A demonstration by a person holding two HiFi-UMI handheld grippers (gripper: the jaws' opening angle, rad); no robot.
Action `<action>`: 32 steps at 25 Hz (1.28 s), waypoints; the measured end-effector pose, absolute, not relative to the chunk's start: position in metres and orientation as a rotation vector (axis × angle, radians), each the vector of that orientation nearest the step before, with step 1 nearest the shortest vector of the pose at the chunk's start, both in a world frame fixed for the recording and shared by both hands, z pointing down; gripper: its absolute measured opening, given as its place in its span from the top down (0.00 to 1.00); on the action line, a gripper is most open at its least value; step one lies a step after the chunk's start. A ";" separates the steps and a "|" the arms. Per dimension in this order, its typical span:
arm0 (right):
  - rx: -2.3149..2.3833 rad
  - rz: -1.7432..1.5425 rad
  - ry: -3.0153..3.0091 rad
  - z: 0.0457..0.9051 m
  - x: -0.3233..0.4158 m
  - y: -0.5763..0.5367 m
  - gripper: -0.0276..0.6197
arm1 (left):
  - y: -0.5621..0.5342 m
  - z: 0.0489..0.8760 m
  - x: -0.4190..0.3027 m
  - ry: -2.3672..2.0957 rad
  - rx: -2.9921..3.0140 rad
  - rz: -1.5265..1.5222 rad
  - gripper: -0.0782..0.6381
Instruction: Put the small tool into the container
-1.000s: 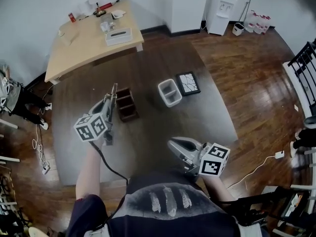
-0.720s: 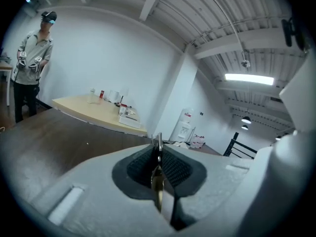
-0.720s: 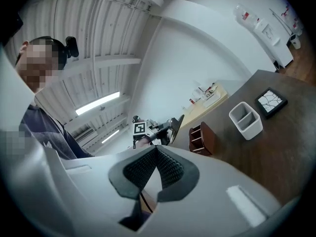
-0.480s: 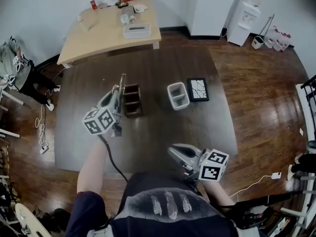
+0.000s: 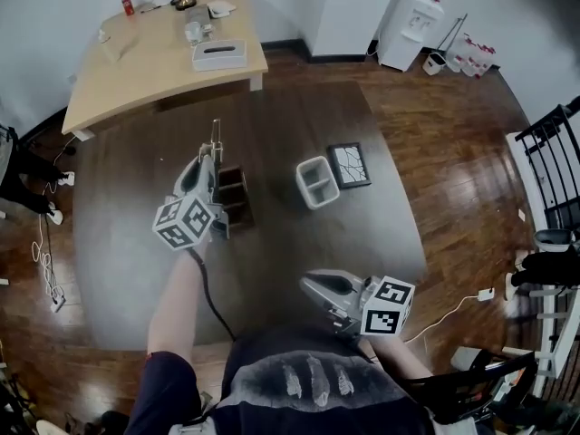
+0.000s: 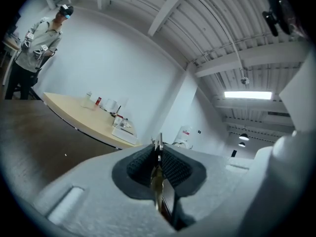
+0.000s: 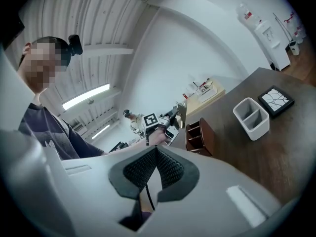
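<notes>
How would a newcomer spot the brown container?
On the large dark surface mid-room, three things sit in a row. The brown container is leftmost in the head view, beside the left tongs. It alone is dark wood; its neighbours are a white divided bin and a black patterned tile.

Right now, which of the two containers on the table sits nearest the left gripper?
The brown wooden organizer, right beside the left gripper; the white two-compartment bin stands farther right.

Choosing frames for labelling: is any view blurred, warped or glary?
Head view: sharp, fisheye-bent edges, sheen on the wood floor at right. Left gripper view: heavy fisheye, dark corners, ceiling lamp blown out. Right gripper view: same warp, grey bin sharp.
</notes>
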State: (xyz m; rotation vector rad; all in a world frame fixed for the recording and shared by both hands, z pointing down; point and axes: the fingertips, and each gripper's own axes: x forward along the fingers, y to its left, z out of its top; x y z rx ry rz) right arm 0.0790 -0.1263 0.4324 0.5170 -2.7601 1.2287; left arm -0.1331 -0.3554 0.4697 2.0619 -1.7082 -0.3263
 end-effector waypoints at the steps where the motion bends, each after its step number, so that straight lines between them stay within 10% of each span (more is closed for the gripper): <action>1: 0.529 1.233 -2.747 0.434 0.074 -0.128 0.96 | -0.361 0.472 -0.130 -1.696 2.088 -0.319 0.85; 32: 0.506 1.248 -2.684 0.447 0.071 -0.156 0.96 | -0.334 0.539 -0.115 -1.994 2.287 0.308 0.85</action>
